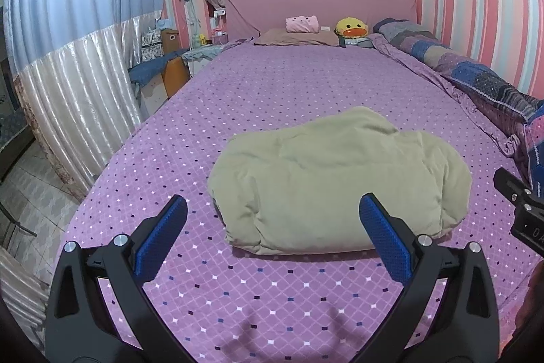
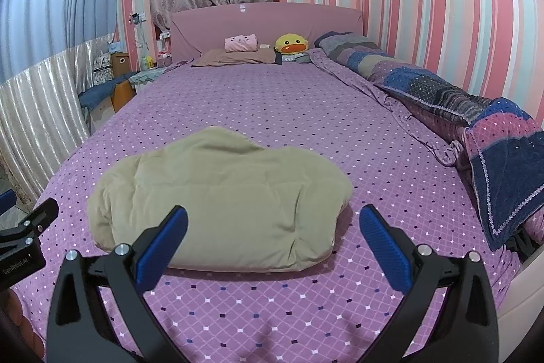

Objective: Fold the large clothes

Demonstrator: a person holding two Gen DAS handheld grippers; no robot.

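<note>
Garment [image 1: 340, 182] lies folded, long axis crosswise on bed [image 1: 272, 84]

Light: soft and even, a bit dim.
Shadows: faint dark patches on the bed cover [image 1: 258, 325] near the camera.
Edges: walls bend, corners go black.
Sharpness: mostly clear.

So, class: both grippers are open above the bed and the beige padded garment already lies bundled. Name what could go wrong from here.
1. The puffy beige padded garment looks thick; its folds may spring open once left alone.
2. The left gripper and right gripper both hover open near its front edge; a low pass could snag and undo the bundle.
3. The purple diamond-patterned bedspread lies directly beneath, so a pinch might catch it too.
</note>
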